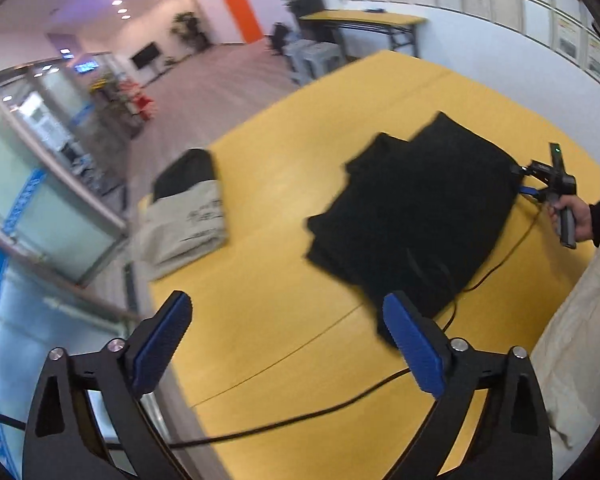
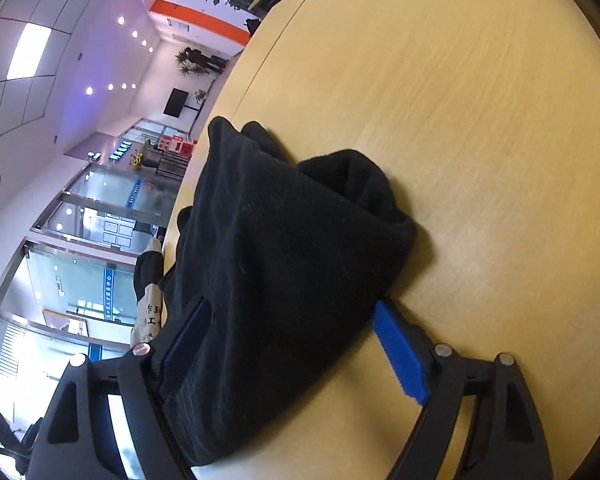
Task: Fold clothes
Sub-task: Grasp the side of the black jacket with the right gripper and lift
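The black garment (image 1: 412,216) lies folded on the yellow table (image 1: 284,216), its long axis running toward the right gripper (image 2: 288,344). That gripper's jaws straddle its corner (grip unclear). The left gripper (image 1: 288,344) gapes wide, empty.

Left wrist view looked down from above the yellow wooden table (image 1: 284,208); right wrist view sat low, rolled; both shared the black folded garment (image 1: 416,216) (image 2: 284,272).
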